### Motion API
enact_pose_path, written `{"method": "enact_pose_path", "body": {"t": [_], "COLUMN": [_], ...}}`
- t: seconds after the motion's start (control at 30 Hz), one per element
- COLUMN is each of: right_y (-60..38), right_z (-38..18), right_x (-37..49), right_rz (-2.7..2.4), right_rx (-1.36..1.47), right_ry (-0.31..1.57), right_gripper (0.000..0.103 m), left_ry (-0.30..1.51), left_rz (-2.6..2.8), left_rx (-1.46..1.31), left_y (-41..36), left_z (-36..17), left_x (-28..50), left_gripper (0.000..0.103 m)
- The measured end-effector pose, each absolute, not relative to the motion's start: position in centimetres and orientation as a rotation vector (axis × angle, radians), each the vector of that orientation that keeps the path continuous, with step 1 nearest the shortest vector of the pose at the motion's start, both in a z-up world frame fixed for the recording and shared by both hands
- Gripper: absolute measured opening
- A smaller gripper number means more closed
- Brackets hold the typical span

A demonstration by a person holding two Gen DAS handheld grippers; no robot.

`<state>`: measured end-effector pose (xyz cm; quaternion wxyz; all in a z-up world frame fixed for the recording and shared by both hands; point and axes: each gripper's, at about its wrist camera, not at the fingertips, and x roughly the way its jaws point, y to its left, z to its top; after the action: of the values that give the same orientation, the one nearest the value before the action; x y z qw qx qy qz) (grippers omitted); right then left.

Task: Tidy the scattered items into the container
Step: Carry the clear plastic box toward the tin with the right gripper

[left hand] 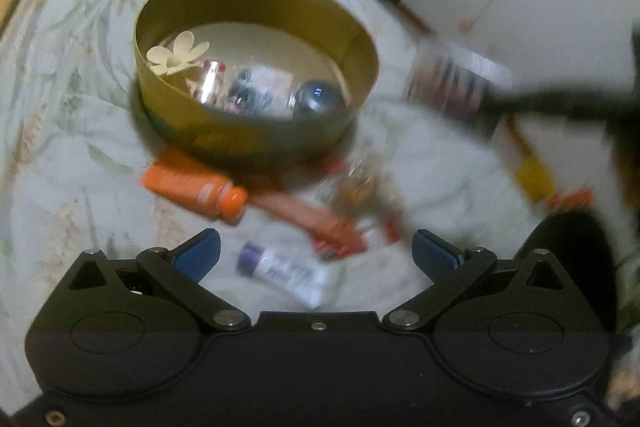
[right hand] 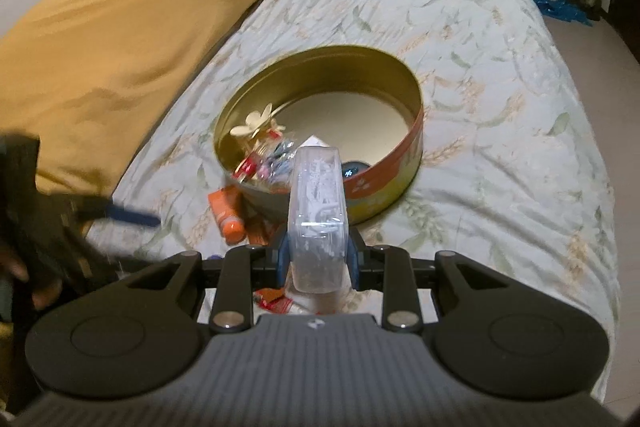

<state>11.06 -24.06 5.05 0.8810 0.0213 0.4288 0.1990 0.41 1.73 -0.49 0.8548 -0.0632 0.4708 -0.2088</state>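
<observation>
**Clear plastic box clamped in the right gripper, tin waiting beyond**

Clear plastic fills the nearest part of the right wrist view: a small see-through box (right hand: 317, 211), standing on edge, is pinched between the blue pads of the right gripper (right hand: 316, 259), whose jaws are closed narrowly on its sides. The left gripper (left hand: 316, 257) has its jaws spread wide with nothing between them; it hangs over the bed above a small white tube with a purple cap (left hand: 282, 273), which lies on the floral bedspread (left hand: 60, 131).

Just past that tube, an orange tube (left hand: 196, 187) lies with its flat end against the foot of the tin, and beside it sits a blurred jumble of orange-red packaging and a crinkled clear packet (left hand: 356, 187).

Farther on stands the container, a round gold-lined tin (right hand: 404, 83) with an orange and yellow outer wall, open at the top. Inside, along its near side, are a cream flower-shaped piece (left hand: 178, 53), some shiny wrapped items (left hand: 236, 87) and a dark round object (left hand: 318, 97); the rest of its floor is bare.

Behind the tin, to its left in the right wrist view, lies a mustard-yellow pillow (right hand: 120, 47).
</observation>
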Motion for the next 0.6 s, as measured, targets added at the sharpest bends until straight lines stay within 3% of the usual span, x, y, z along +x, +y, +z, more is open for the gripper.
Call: {"method": "enact_pose_path", "body": {"t": [0.3,0.6], "right_y": [-23.6,-23.2], "right_z": [6.7,7.1], "right_x": [12.3,13.7], "right_rz": [0.427,0.433], "right_rx": [0.034,0.032], "right_ry": [0.850,0.842], "right_gripper": [0.032,0.032], "left_ry": [0.968,1.002], "left_rz": [-0.507,-0.522], "left_rx": [0.140,0.122], "left_y": [-2.6,-2.2], "left_z": [-4.2,-5.9], "left_x": [-1.3,0.9], "left_gripper": [0.098,0.098]}}
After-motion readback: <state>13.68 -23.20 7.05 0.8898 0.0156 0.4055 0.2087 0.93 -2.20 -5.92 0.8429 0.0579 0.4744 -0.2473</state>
